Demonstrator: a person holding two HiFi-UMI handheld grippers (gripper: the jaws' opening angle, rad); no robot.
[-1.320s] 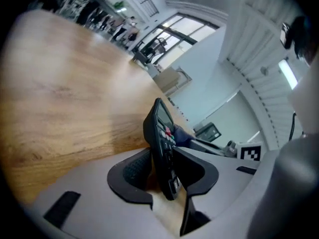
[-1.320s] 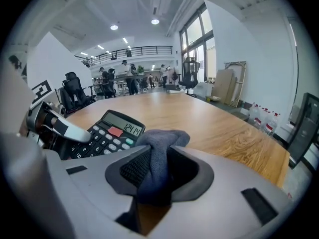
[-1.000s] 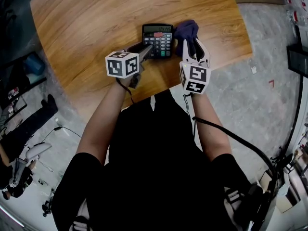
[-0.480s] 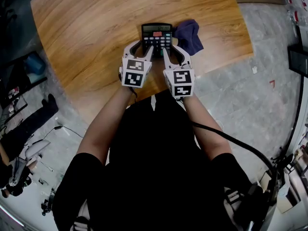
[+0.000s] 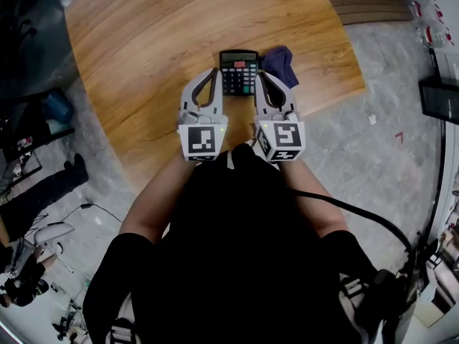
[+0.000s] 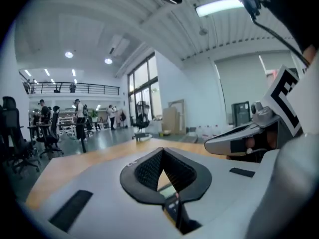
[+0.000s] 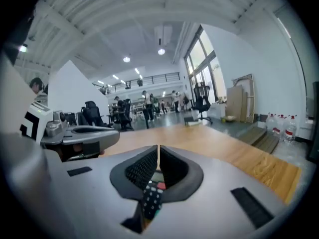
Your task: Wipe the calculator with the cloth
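The black calculator (image 5: 239,72) lies flat on the wooden table (image 5: 143,56), and the purple cloth (image 5: 281,63) sits crumpled against its right side. Both grippers hang side by side above the table's near edge, level and apart from both objects. My left gripper (image 5: 214,72) (image 6: 162,151) is shut and holds nothing. The jaws of my right gripper (image 5: 259,74) (image 7: 158,156) are closing. Only a hairline slit remains, with nothing in it. A strip of the calculator (image 7: 152,198) shows below the right pads.
The table's rounded near edge (image 5: 215,156) is just under the grippers, with grey floor (image 5: 373,142) beyond it. A black cable (image 5: 358,213) trails from the right hand. Office chairs (image 6: 50,138) and people stand far back in the hall.
Both grippers have risen off the table and drawn back toward my body. The left jaws opened away from the calculator and then shut. The cloth stays on the table beside the calculator.
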